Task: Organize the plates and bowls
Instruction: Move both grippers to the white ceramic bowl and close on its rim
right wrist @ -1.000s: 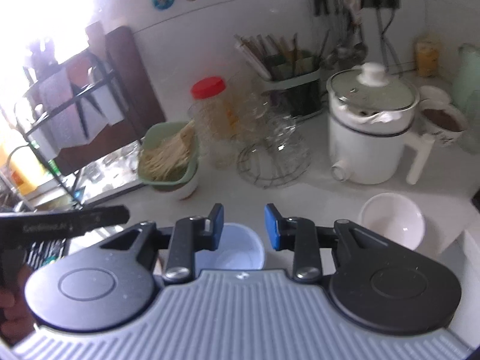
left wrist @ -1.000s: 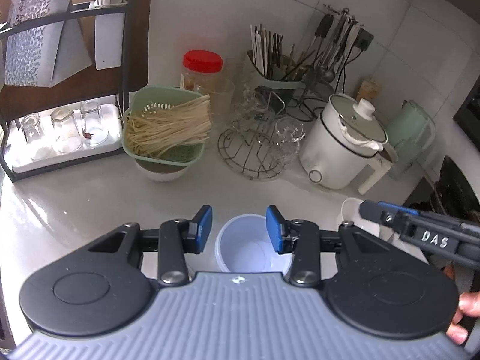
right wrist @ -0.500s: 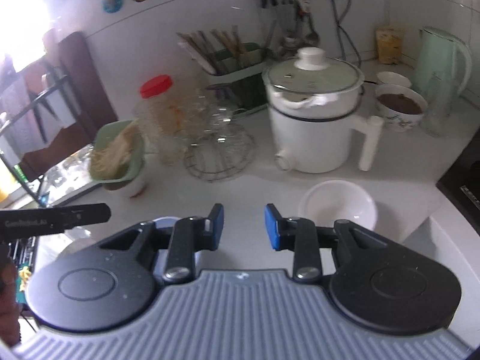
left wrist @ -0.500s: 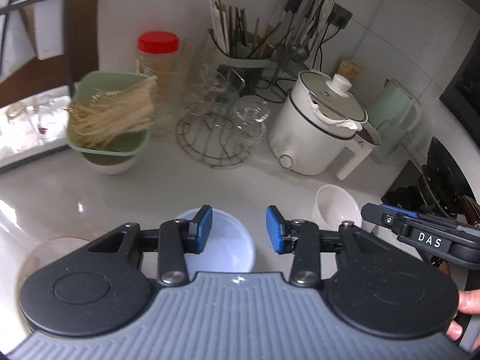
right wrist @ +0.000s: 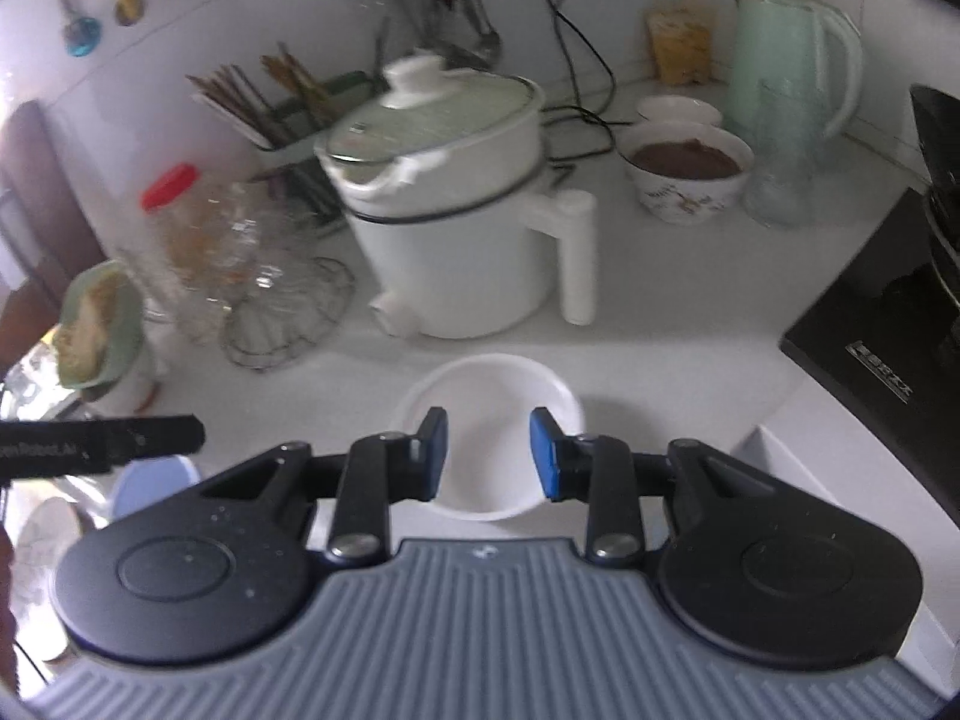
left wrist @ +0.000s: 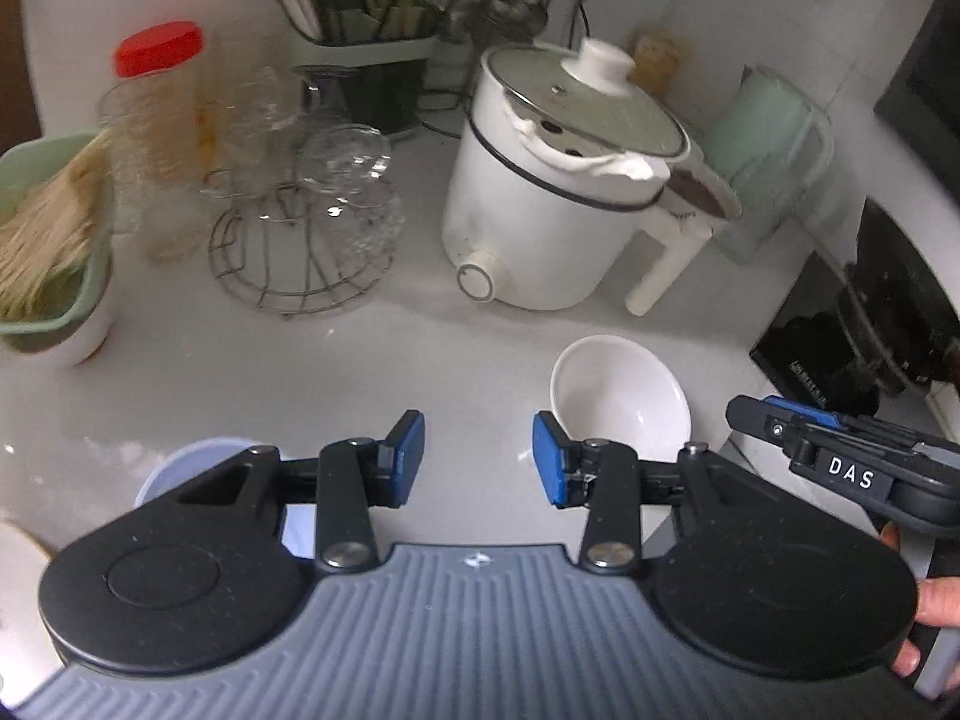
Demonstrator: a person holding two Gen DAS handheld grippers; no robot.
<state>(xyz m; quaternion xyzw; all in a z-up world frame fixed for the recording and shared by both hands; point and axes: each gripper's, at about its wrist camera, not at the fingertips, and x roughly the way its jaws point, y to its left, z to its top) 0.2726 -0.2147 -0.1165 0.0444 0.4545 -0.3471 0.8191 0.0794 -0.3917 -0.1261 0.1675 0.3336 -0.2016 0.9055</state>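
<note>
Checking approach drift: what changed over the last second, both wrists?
Both grippers swung right along the counter. Right gripper went from the blue bowl to framing the white bowl; left gripper left the blue bowl, now over bare counter between the two. Nothing gripped or released; jaw gaps unchanged, both bowls stayed put.

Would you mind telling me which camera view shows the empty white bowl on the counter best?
The right wrist view: the white bowl lies straight ahead, nearly centred, its near rim partly hidden behind the right tool, whose jaws stand open around nothing. The left wrist view shows the bowl off to the right, its lower edge cut by the left tool.
</note>
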